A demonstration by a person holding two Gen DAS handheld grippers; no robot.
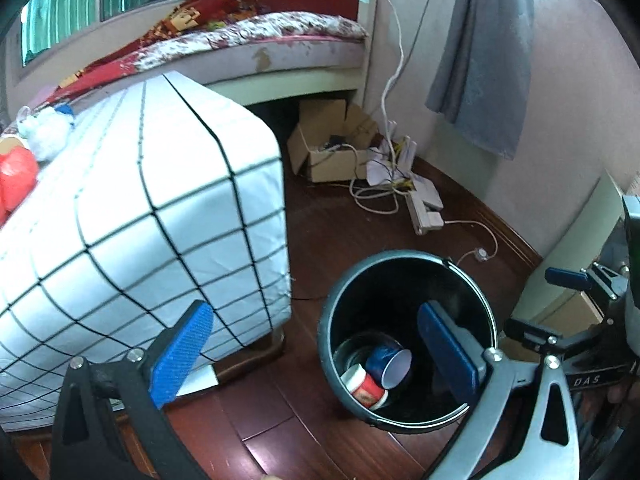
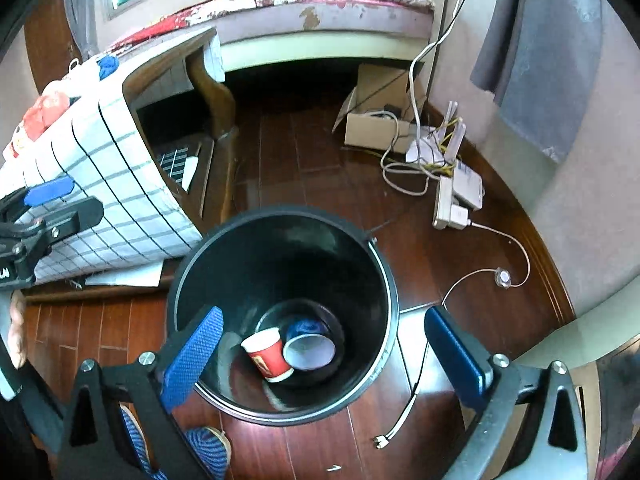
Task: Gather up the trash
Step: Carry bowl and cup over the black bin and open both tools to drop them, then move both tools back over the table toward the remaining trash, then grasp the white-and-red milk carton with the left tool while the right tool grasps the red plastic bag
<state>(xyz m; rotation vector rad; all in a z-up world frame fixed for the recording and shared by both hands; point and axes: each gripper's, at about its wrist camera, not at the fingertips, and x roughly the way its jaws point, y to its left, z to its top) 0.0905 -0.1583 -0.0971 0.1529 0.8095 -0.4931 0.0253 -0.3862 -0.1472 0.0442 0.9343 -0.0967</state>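
Nearest the cameras, both grippers are seen with jaws spread wide and nothing between the pads. The left gripper (image 1: 320, 354) is held at the bucket's nine o'clock edge, with one pad over the rim; the right gripper (image 2: 324, 354) hangs above the bucket mouth.

Just beyond, on the wooden floor (image 2: 304, 148), a black bucket (image 2: 384, 280) stands upright. Two paper cups are lying at its bottom, touching: a red cup (image 2: 267, 354) on its side at about seven o'clock and a blue cup (image 2: 309, 346) with its open mouth turned upward-outward at the centre. These two pieces can be judged as already collected.

Farther off, at ten o'clock, a table under a checked cloth (image 1: 160, 216) is seen; a red item (image 1: 16, 182) and white crumpled stuff (image 1: 44, 132) rest on it, possibly trash still to be gathered, though this cannot be told for certain.

At one o'clock, an open cardboard box (image 1: 324, 148) holding cables is set beside a power strip (image 2: 448, 204). Farthest away, a bed (image 1: 280, 40) is visible.
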